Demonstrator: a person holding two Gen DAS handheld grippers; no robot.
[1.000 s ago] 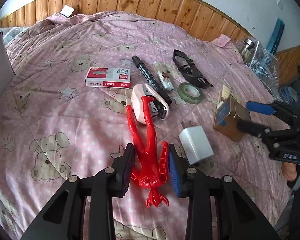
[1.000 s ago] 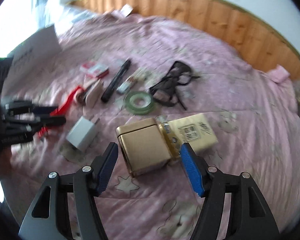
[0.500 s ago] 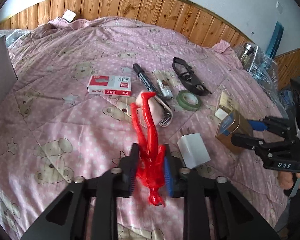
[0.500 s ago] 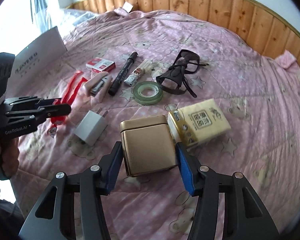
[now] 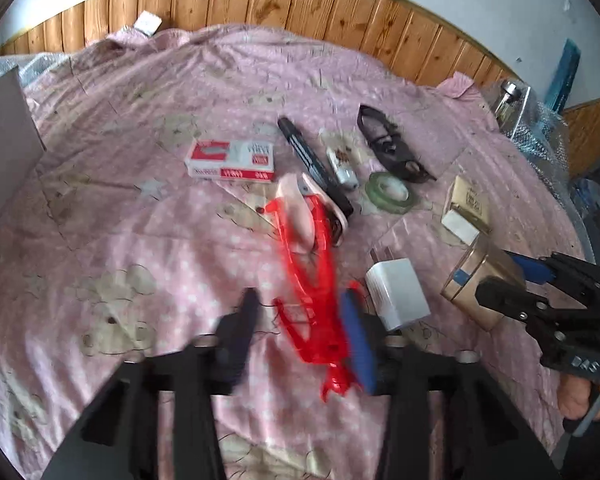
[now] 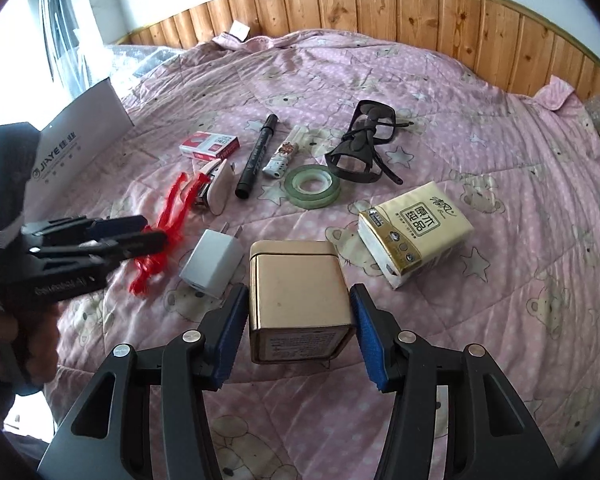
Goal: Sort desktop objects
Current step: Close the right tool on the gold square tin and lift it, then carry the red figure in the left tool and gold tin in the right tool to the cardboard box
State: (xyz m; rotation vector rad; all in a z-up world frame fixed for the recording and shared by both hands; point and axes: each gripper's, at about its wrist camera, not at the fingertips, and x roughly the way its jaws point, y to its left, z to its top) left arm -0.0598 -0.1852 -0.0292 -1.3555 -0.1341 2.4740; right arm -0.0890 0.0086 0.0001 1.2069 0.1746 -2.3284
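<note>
A gold tin [image 6: 298, 292] stands on a pink bear-print quilt [image 6: 480, 128] spread over a bed, directly between the two blue-padded fingers [image 6: 230, 330] of the right gripper [image 6: 298, 330]. The fingers stand apart, one on each flat side of the tin, with a thin gap showing on both sides, so nothing is gripped yet. The tin's long axis runs from six o'clock toward twelve o'clock, in line with the fingers, so a plain squeeze looks enough to take it. At ten o'clock from the tin, just beside it, lies a white charger plug [image 6: 212, 262]; at two o'clock lies a yellow tissue pack [image 6: 416, 228]. Farther out at nine o'clock, the left gripper [image 5: 302, 334] has its fingers wide apart around the lower body of a red toy figure [image 5: 312, 280]. That view is blurred, and whether a pad touches the figure cannot be told. The figure's long axis points toward twelve o'clock.
</note>
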